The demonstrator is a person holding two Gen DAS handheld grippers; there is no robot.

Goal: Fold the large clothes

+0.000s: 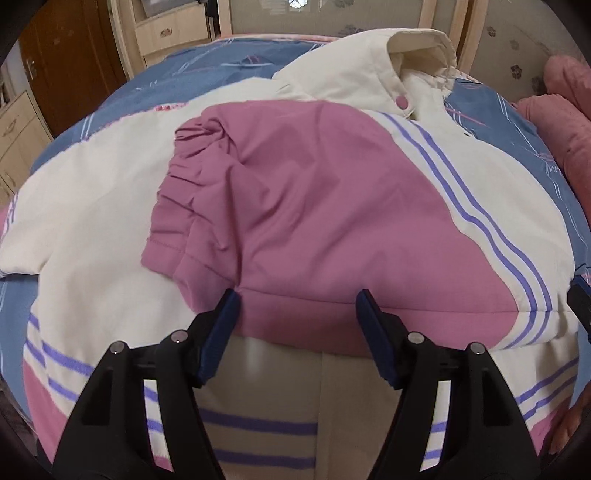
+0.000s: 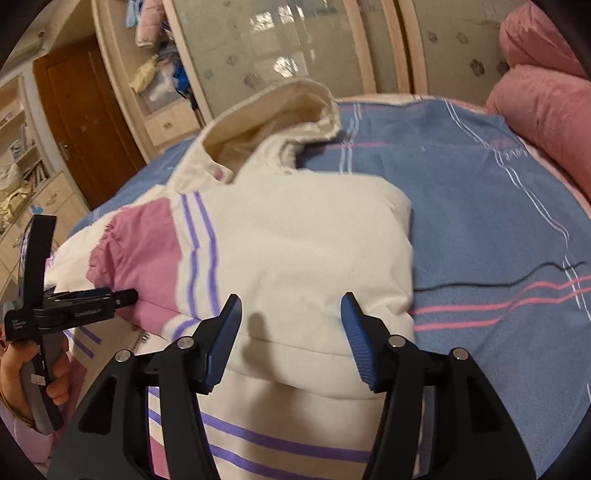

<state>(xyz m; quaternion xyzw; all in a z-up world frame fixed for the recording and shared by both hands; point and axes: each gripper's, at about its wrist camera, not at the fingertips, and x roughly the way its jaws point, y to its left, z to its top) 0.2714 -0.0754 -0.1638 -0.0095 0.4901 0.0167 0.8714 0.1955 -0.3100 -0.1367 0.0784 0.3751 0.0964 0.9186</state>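
A cream, pink and purple-striped hooded jacket (image 1: pixel 92 206) lies on the bed, also in the right wrist view (image 2: pixel 295 240). Its pink sleeve (image 1: pixel 295 192) is folded across the body, cuff bunched at the left. My left gripper (image 1: pixel 297 295) is open, its tips at the near edge of the folded sleeve. My right gripper (image 2: pixel 291 301) is open over the cream folded side of the jacket. The left gripper also shows in the right wrist view (image 2: pixel 122 295), held by a hand at the left. The hood (image 2: pixel 273 118) stands up at the far end.
A blue striped bedsheet (image 2: pixel 480 221) covers the bed. Pink pillows (image 2: pixel 546 107) lie at the far right. A thin dark thread (image 2: pixel 517 277) lies on the sheet. A wooden door (image 2: pixel 85 122) and cream cabinets (image 1: pixel 170 33) stand beyond the bed.
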